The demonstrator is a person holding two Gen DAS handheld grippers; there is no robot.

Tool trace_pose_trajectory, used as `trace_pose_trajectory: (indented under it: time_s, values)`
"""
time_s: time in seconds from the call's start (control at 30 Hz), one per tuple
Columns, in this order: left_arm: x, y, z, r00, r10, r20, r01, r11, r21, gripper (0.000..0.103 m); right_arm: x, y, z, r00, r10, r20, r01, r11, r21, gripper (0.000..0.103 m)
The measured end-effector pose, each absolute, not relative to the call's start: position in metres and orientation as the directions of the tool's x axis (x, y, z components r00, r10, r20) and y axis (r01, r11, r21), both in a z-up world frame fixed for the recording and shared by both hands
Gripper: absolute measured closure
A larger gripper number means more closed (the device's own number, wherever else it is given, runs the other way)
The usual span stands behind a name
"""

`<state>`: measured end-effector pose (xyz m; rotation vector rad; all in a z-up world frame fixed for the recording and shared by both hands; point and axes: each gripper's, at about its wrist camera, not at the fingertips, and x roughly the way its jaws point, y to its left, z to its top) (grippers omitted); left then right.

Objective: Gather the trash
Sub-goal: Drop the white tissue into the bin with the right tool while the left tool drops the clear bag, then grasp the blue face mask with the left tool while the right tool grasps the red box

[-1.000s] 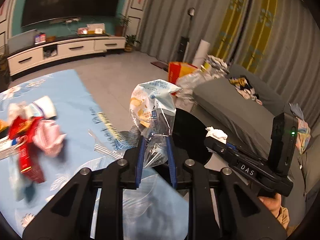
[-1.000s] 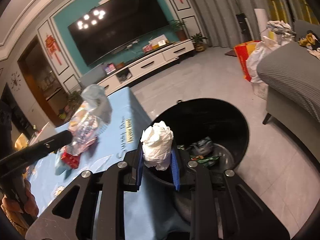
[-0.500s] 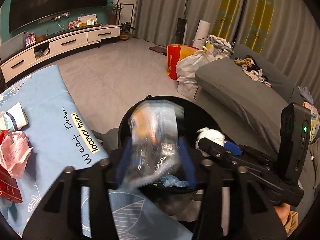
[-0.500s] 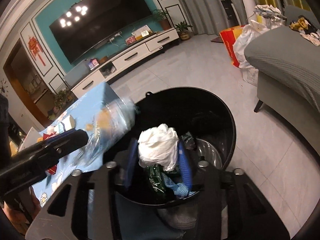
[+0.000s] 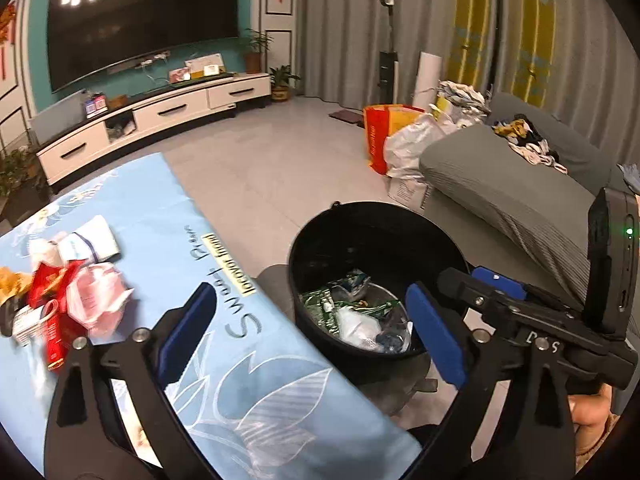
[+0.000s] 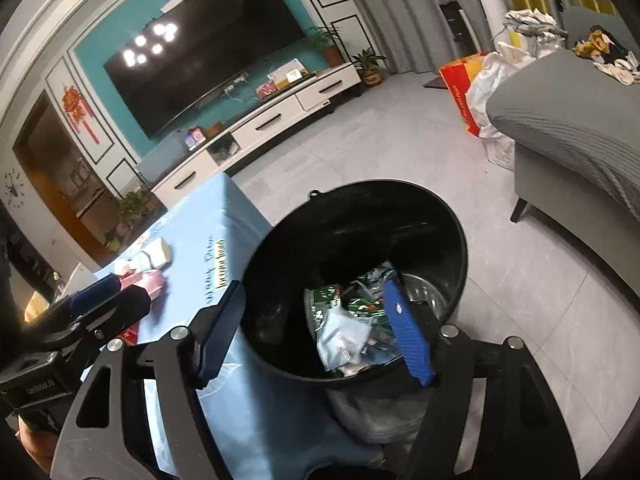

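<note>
A black trash bin (image 5: 312,236) (image 6: 460,240) stands on the floor beside the table with the blue cloth (image 5: 168,224) (image 6: 208,216). Inside lie green wrappers, a clear plastic bag (image 6: 342,336) and white crumpled paper (image 5: 356,326). My left gripper (image 5: 316,332) is open and empty, above the bin's near rim. My right gripper (image 6: 316,332) is open and empty, over the bin. More trash lies on the cloth: a pink crumpled wrapper (image 5: 100,296), a red packet (image 5: 56,340) and a white tissue pack (image 5: 90,238) (image 6: 160,252).
A grey sofa (image 5: 520,192) (image 6: 568,120) stands to the right, with a red-orange bag (image 5: 378,140) and white bags beside it. A white TV cabinet (image 5: 160,116) and a large TV line the far wall. Grey tiled floor lies between.
Both grippers opened over the bin. The left let go of the clear plastic bag and the right let go of the white crumpled paper; both now lie in the bin.
</note>
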<state>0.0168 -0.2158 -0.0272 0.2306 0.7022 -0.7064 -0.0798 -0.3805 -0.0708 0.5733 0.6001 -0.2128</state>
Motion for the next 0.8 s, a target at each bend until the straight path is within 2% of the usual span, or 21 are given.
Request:
trace_pose_trajectory:
  time_s: [0.07,0.23,0.37,0.6,0.8]
  values:
    - [0.014,-0.206,-0.021,0.559,-0.511,-0.653,0.652,0.758,-0.034,0.005,-0.081,-0.374,-0.064,0.813,-0.022,-0.582,0.339,0.831,0.442,0.024]
    - [0.006,-0.176,-0.006,0.592,-0.501,-0.631,0.619,0.784,-0.042,0.003,-0.083,-0.353,-0.045,0.825,-0.016,-0.565,0.309,0.850,0.427,0.017]
    - [0.003,-0.145,0.000,0.602,-0.501,-0.622,0.589,0.804,-0.077,0.003,-0.080,-0.335,-0.036,0.823,0.004,-0.568,0.286,0.862,0.419,0.003]
    - [0.010,-0.064,-0.016,0.619,-0.451,-0.643,0.478,0.866,-0.148,0.003,-0.060,-0.287,-0.041,0.769,0.126,-0.626,0.197,0.886,0.420,0.003]
    - [0.023,0.033,-0.051,0.649,-0.329,-0.687,0.258,0.944,-0.208,0.003,-0.038,-0.226,-0.054,0.706,0.240,-0.666,0.061,0.917,0.395,0.003]
